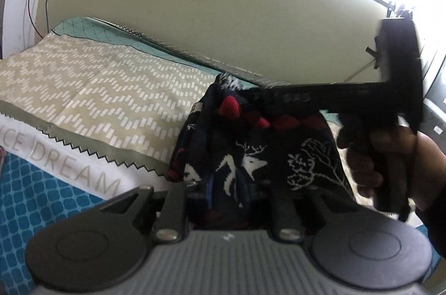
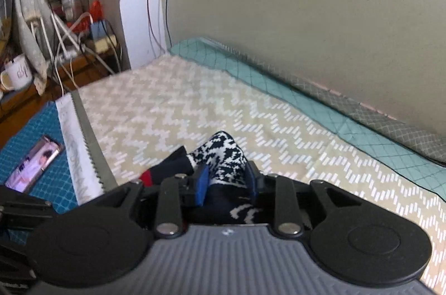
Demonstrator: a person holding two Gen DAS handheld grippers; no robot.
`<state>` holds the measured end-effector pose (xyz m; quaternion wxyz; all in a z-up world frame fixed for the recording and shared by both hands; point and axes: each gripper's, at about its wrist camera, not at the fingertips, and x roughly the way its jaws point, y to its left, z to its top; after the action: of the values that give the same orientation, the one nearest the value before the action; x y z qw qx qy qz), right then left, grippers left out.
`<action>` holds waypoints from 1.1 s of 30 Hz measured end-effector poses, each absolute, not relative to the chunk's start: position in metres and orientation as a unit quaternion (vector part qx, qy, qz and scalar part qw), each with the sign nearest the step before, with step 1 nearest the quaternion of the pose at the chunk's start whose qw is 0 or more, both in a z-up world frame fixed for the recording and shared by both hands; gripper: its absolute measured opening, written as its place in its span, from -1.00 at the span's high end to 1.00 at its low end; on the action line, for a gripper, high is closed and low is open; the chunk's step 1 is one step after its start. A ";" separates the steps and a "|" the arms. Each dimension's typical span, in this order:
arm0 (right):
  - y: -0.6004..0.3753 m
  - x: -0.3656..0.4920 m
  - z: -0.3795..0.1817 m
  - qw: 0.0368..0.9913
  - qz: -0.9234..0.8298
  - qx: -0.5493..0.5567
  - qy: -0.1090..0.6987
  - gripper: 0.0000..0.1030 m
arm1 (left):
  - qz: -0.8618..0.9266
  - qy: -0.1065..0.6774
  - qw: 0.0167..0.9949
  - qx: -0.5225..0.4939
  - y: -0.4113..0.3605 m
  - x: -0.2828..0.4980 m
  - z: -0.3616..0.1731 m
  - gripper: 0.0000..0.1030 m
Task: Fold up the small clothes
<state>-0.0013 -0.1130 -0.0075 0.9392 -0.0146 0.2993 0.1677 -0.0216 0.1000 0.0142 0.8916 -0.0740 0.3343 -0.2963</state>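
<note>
Both jaws are clamped on the dark navy knitted garment with white reindeer and red patches (image 1: 251, 155), left gripper (image 1: 227, 192) and right gripper (image 2: 227, 180) holding it above the beige zigzag-patterned bed cover (image 2: 181, 111).

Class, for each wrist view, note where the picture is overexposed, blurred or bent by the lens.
Left wrist view: window glare whites out the top right corner; the right gripper and the hand holding it are smeared. Right wrist view: evenly lit, zigzag cloth soft with blur, wall edge bowed by the fisheye.
</note>
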 end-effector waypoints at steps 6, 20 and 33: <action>-0.149 -0.081 0.020 0.966 0.163 0.097 0.177 -0.68 | -0.271 0.334 0.902 -0.047 0.089 -0.036 0.027 0.16; -0.196 -0.196 -0.053 0.941 0.139 0.234 0.203 -0.77 | -0.198 0.324 0.924 0.036 0.065 -0.075 0.031 -0.79; -0.198 -0.208 -0.070 0.918 0.147 0.277 0.243 -0.82 | -0.170 0.329 0.927 0.064 0.058 -0.092 0.025 -0.99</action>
<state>-0.2081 -0.1981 -0.0704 0.9179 0.2766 0.2433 0.1474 -0.0917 0.0584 0.0248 0.9268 0.0638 0.3287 -0.1702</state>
